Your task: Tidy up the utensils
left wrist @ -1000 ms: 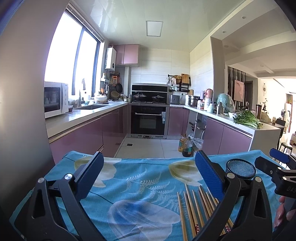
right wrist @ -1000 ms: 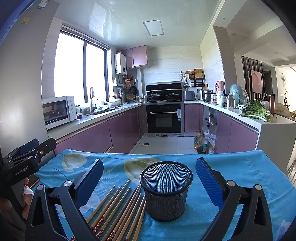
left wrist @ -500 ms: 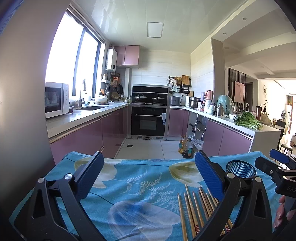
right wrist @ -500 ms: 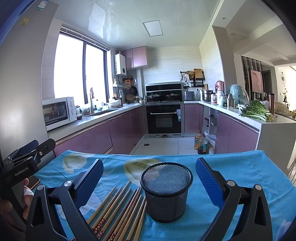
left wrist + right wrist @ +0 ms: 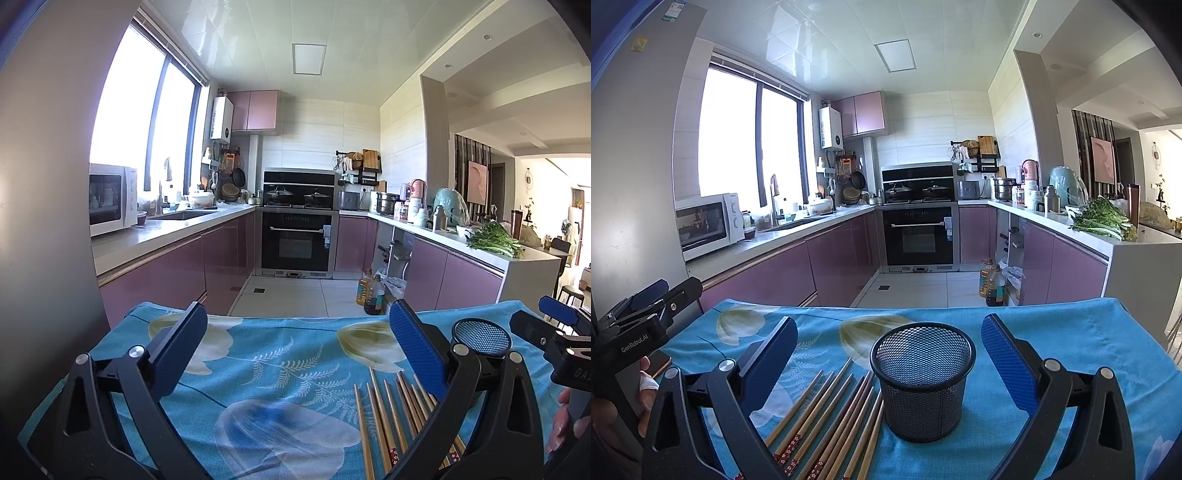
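Mesh cup (image 5: 921, 384) stands upright on the blue cloth (image 5: 1071, 343); no contents visible through the mesh. Chopsticks (image 5: 827, 417) lie loose in a fan on the cloth just left of the cup, nearest ones touching or almost touching its base. Right gripper (image 5: 889, 354) spread wide, cup between its fingers, holding nothing. Left gripper (image 5: 297, 349) spread wide, holding nothing, above bare cloth left of the chopsticks.

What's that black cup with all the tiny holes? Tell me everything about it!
It's a black mesh utensil holder, a round cup that looks like woven metal wire with a solid rim on top. It stands upright on the blue flowered tablecloth and looks empty. The wooden chopsticks lie flat just to its left, the nearest ones right against its base. It sits between the open right gripper fingers, which aren't touching it.
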Available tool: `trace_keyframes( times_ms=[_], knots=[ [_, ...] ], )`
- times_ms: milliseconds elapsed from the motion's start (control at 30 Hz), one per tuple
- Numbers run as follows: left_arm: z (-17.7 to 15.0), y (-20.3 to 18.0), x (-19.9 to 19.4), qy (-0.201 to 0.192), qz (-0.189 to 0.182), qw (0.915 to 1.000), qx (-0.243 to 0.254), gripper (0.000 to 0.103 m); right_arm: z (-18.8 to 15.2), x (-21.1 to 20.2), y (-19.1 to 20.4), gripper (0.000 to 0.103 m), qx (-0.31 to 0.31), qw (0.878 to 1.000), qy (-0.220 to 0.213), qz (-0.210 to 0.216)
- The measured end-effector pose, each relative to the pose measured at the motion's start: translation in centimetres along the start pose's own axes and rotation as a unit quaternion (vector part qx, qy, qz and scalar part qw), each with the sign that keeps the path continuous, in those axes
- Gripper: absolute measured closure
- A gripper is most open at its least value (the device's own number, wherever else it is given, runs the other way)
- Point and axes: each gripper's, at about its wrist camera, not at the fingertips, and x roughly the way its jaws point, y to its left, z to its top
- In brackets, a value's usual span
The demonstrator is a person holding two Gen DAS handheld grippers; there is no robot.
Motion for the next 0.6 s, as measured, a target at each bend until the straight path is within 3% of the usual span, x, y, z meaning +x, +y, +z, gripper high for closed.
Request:
trace_keyframes(
  times_ms=[600],
  knots=[
    [0.05, -0.10, 0.03, 0.002, -0.001, 1.0000, 0.001, 0.006, -0.10, -0.08, -0.10, 0.006, 0.003, 1.000, 0.003, 0.004]
  ],
)
